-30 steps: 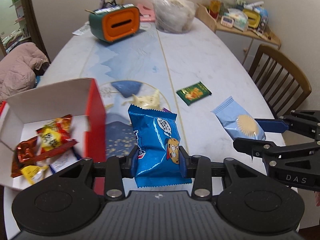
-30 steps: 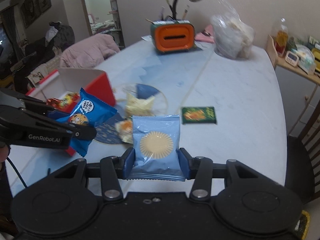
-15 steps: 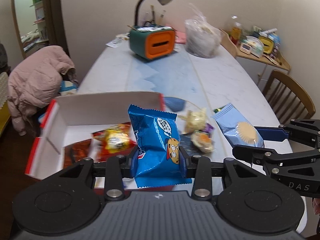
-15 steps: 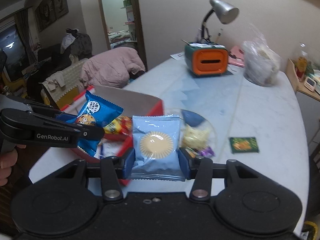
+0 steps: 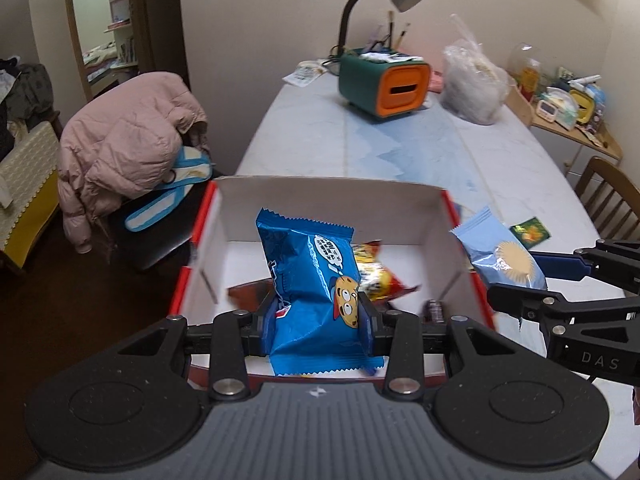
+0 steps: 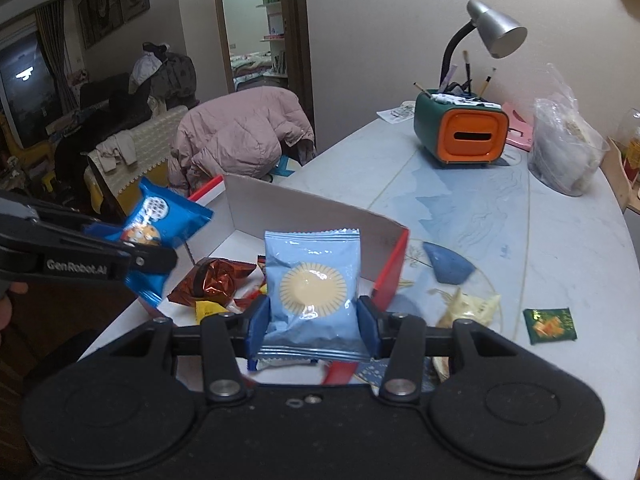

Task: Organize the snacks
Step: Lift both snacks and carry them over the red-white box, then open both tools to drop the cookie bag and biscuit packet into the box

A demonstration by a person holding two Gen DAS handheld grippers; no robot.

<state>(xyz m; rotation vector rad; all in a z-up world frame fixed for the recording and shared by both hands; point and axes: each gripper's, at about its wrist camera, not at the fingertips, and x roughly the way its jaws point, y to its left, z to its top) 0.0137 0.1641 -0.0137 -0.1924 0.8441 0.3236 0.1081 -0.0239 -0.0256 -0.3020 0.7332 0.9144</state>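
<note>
My left gripper is shut on a dark blue cookie packet and holds it over the open red-and-white box. The packet also shows in the right wrist view. My right gripper is shut on a light blue packet with a sun disc, above the box's right wall. It also shows in the left wrist view. Red, yellow and brown snack packets lie in the box.
A small green packet and a pale yellow snack lie on the table right of the box. An orange-green tissue holder, a lamp and a plastic bag stand at the far end. A chair with a pink jacket is left.
Both grippers have moved left with their packets, from over the table's middle to over the box. Both stay shut.
</note>
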